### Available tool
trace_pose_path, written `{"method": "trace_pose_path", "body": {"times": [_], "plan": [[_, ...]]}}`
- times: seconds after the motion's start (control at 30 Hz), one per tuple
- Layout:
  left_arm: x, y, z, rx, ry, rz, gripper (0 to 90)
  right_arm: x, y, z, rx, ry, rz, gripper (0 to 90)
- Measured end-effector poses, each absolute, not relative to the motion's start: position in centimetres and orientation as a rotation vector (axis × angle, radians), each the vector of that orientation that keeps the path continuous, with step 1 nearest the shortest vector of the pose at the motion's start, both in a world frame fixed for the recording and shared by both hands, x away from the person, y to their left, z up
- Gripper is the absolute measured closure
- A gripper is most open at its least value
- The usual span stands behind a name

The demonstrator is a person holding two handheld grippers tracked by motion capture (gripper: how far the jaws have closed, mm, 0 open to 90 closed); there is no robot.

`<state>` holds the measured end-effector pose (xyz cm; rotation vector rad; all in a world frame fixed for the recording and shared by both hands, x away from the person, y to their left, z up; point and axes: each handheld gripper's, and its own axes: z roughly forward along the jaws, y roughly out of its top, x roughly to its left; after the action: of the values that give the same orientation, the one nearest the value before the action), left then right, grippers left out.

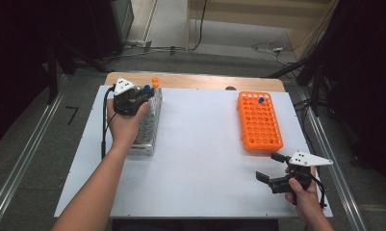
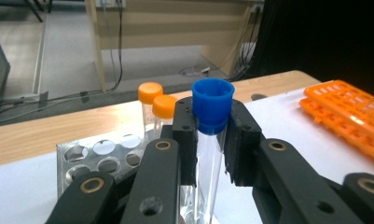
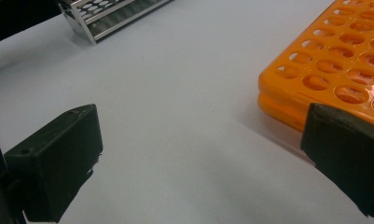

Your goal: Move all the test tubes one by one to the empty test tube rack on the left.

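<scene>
- White tabletop [image 1: 205, 159] carries a metal rack [image 1: 149, 126] at left and an orange rack [image 1: 260, 122] at right, well apart.
- Left hand-held gripper [image 2: 211, 140] is clamped on a blue-capped tube [image 2: 212, 112], upright over the metal rack: the lifting-out step, I judge.
- Next: carry it across to a free orange hole.
- Right hand-held gripper [image 1: 273, 167] hangs wide open, empty.

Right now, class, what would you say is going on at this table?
A person works with a claw in each hand. The left claw is shut on a blue-capped tube over the metal rack, where two orange-capped tubes stand. The right claw hangs open over the white table, near the orange rack, which holds one blue-capped tube at its far end.
</scene>
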<state>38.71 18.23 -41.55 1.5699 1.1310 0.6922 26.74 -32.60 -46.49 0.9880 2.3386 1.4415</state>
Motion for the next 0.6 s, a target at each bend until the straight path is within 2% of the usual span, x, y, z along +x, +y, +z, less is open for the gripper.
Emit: {"method": "trace_pose_path", "body": {"times": [0.23, 0.43, 0.53, 0.6], "plan": [[38.88, 17.72, -42.37, 1.658, 1.195, 0.688, 76.3, 26.76, -32.48, -46.54, 0.984, 2.343, 1.437, 0.0], [38.68, 17.70, -42.58, 1.665, 1.209, 0.651, 73.7, 26.81, -32.36, -46.65, 0.983, 2.354, 1.425, 0.0], [38.43, 17.71, -42.45, 1.662, 1.196, 0.663, 60.6, 26.83, -32.31, -46.67, 0.984, 2.355, 1.425, 0.0], [38.27, 17.66, -42.31, 1.659, 1.202, 0.661, 48.0, 26.84, -32.27, -46.68, 0.982, 2.354, 1.426, 0.0]]}}
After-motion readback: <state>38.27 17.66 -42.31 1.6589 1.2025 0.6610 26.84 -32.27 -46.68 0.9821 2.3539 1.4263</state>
